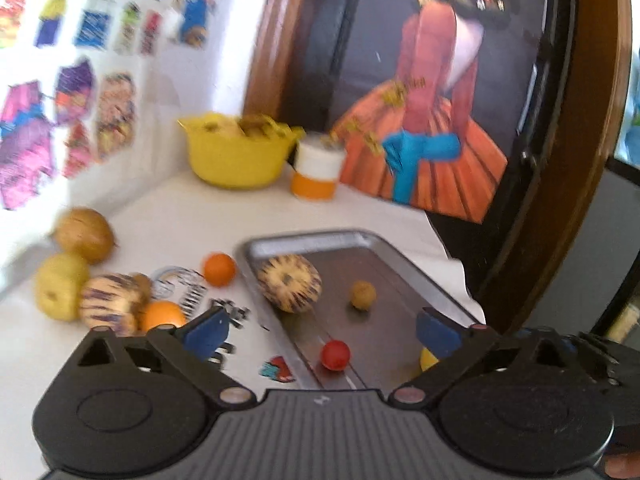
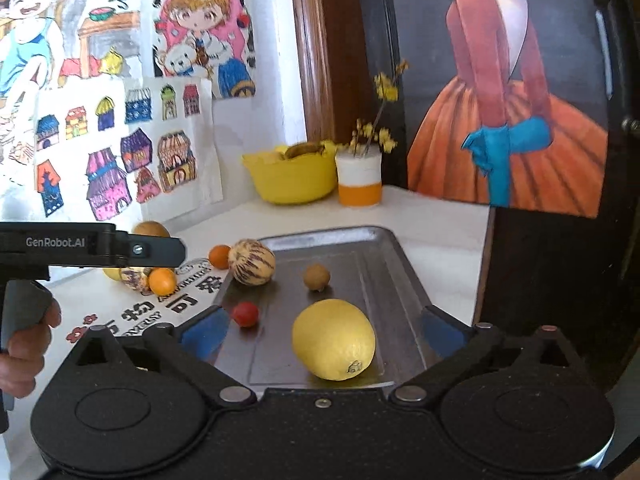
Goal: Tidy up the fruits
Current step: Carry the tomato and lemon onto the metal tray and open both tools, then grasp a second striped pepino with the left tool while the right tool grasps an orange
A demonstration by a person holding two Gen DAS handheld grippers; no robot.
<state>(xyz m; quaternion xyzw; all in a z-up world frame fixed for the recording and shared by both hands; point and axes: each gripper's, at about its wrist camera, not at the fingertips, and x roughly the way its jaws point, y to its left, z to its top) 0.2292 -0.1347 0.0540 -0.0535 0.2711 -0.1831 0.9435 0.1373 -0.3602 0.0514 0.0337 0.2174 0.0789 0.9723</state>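
Four fruits lie in the metal tray (image 2: 384, 256): a large yellow lemon (image 2: 333, 339) nearest the right gripper (image 2: 320, 330), a small red fruit (image 2: 245, 313) towards the tray's left edge, a small brown fruit (image 2: 316, 277) near the middle, and a striped melon (image 2: 251, 261) at the far left corner. Both grippers are held with their blue-padded fingers spread wide and nothing between them; the left gripper (image 1: 320, 330) hangs over the near left part of the tray, the right one over the near end with the lemon just ahead of its gap. Several more fruits sit on the white table (image 1: 168, 216) left of the tray: an orange (image 1: 219, 269) close to the tray's rim, a second orange (image 1: 162, 315), another striped melon (image 1: 112, 303), a yellow-green apple (image 1: 60, 285) and a brown round fruit (image 1: 85, 234) by the wall, these last four bunched together. At the back stand a yellow bowl (image 2: 291, 178) with something in it and a white-and-orange cup (image 2: 359, 179) holding yellow flower sprigs, just beside each other, in front of a painting of an orange dress (image 2: 516, 128). Children's drawings (image 2: 116, 152) cover the left wall
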